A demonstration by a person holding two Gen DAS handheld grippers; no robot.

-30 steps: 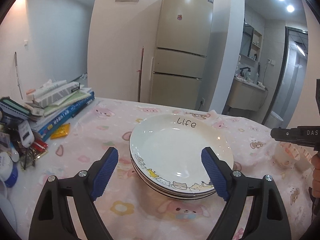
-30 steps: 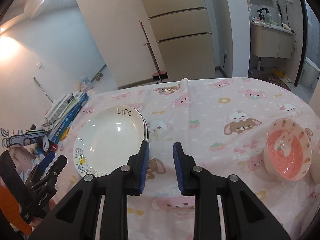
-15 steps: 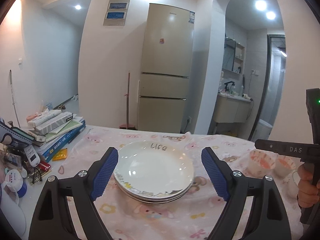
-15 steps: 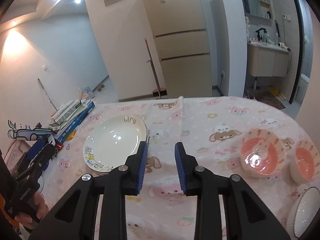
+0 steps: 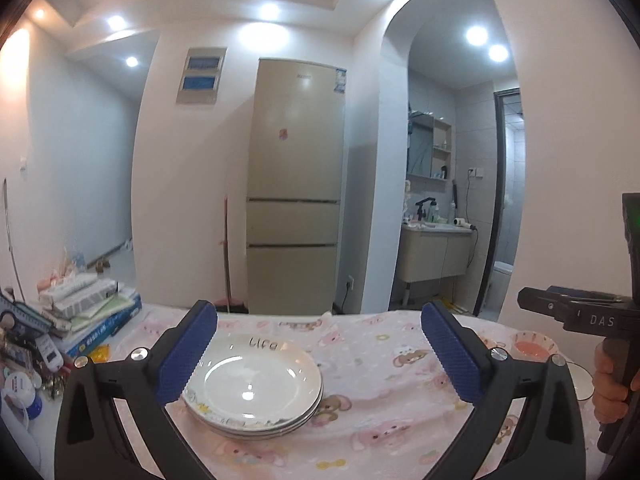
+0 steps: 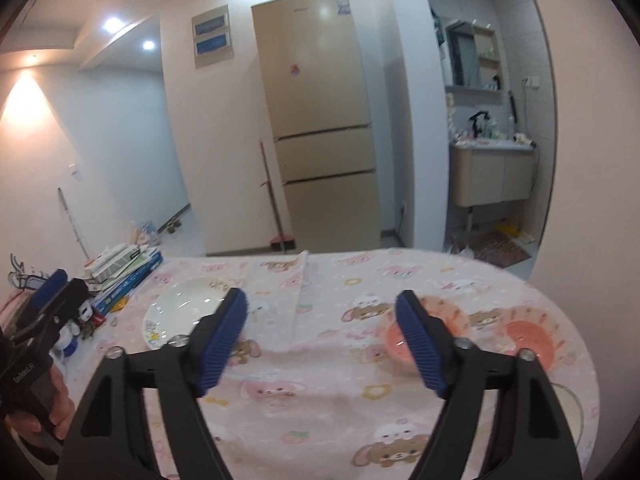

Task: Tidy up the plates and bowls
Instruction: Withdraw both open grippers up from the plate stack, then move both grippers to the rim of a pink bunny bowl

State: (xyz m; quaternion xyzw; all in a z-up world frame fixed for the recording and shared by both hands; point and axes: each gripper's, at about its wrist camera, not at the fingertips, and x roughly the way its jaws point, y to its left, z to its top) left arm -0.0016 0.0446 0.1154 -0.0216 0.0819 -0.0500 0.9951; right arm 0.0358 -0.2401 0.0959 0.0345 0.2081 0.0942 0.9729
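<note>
The stack of white round ceramic plates point(image 5: 256, 392) sits toward the worktop's point(image 6: 320, 400) left edge. Two pink patterned bowls point(image 6: 524, 340) sit toward its right edge, nearer the right hand-held gripper point(image 6: 324, 340). Both it and the left hand-held gripper point(image 5: 320, 354) are opening, nothing between their jaws.

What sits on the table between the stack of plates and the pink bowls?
Nothing but bare tablecloth. In the right wrist view, the stretch from the stack of plates to the pink bowls holds only printed cloth with a crease.

Books point(image 5: 92, 312) apparently crowd plates point(image 5: 256, 392) leftward.

Both wrist views toward fridge point(image 5: 295, 184)
</note>
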